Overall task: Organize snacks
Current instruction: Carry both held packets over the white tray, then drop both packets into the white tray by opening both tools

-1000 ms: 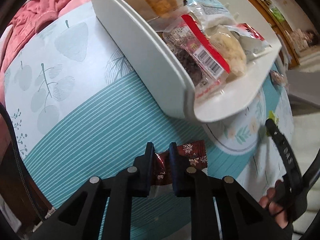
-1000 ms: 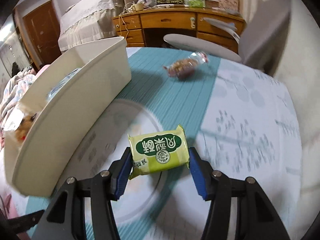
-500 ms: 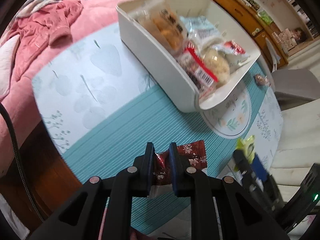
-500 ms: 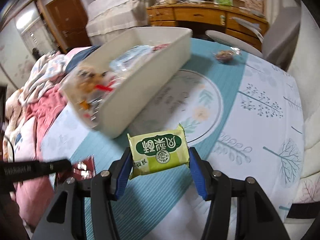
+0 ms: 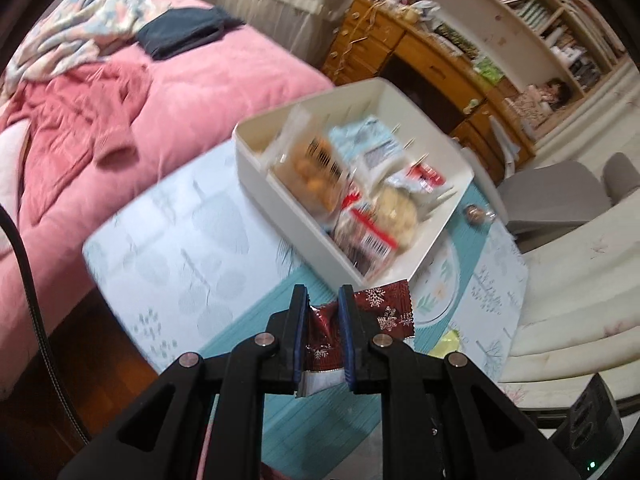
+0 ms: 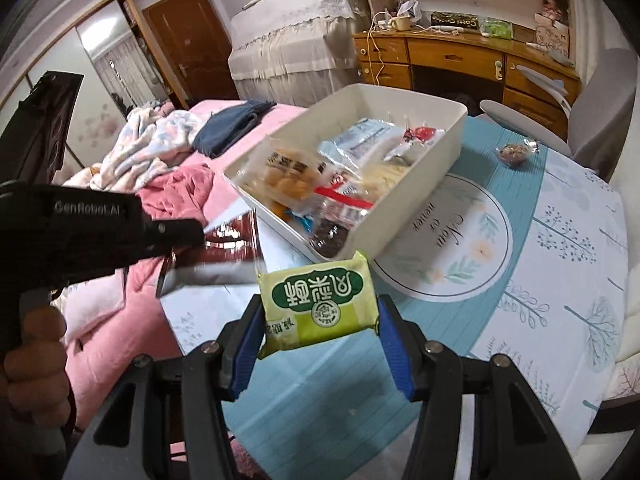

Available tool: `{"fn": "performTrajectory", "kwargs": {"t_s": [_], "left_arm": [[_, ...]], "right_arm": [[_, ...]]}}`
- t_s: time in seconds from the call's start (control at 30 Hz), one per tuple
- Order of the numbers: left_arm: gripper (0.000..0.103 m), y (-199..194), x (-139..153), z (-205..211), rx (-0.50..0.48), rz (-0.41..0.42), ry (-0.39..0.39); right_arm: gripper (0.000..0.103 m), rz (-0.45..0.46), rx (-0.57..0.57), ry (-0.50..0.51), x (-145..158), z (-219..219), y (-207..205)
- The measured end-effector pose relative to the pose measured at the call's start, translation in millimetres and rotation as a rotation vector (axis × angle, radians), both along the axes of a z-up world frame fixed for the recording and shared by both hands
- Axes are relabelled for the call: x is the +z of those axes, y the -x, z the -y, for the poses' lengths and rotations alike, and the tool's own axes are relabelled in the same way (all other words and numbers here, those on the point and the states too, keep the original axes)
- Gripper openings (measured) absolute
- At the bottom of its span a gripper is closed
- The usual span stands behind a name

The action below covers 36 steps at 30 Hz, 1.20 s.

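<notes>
While the left hand-held gripper is clenched on a dark red packet with snowflake print, its blue-lined pads pinching the wrapper's near end, the right hand-held gripper grasps a green packet across its width. Both packets are held in the air above the worktop, on the near side of the white bin.

The bin sits on the patterned cloth, already holding several wrapped snacks: an orange-filled bag, pale blue packets, a clear bag with a red strip. One small wrapped snack lies alone on the worktop beyond the bin's far right corner, near a grey chair.

The right wrist view shows what the left one cannot: the left hand-held gripper from the side, black, with the person's hand around its grip at the lower left edge, and the red packet jutting from it, blurred. It also shows the round printed medallion on the cloth just beside the bin.

The left wrist view gives only a sliver of the green packet under its right finger, but shows the pink bed beside the worktop and the bookshelves behind the wooden desk.
</notes>
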State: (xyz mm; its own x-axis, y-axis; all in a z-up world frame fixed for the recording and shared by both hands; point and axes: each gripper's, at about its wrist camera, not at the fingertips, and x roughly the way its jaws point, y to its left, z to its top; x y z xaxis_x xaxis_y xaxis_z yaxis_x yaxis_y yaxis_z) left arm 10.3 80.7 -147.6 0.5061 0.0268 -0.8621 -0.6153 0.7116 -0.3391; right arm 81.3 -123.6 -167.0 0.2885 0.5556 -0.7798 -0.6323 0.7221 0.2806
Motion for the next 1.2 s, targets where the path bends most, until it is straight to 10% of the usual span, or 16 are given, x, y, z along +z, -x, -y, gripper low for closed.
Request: {"fn": "performTrajectory", "kwargs": {"t_s": [0.8,1.07,1.2], "left_arm": [[0.016,-113.4,14.9,-82.7,-0.425,0.056,-0.038],[0.064,-140.7,-8.2,-87.5,-0.604,-0.058,-0.024],[0.070,-148.4,-14.2,-87.5,-0.656,-0.109,-0.044]], "right_arm": [[0.056,-0.055,-0.382,-0.101,-6.8,-69.6,-42.0],[0.059,-0.218,-0.540,-0.093,-36.4,-76.5,-57.6],[0.062,-0.268,-0.608,-0.084,-35.4,-69.6,-57.5]]}}
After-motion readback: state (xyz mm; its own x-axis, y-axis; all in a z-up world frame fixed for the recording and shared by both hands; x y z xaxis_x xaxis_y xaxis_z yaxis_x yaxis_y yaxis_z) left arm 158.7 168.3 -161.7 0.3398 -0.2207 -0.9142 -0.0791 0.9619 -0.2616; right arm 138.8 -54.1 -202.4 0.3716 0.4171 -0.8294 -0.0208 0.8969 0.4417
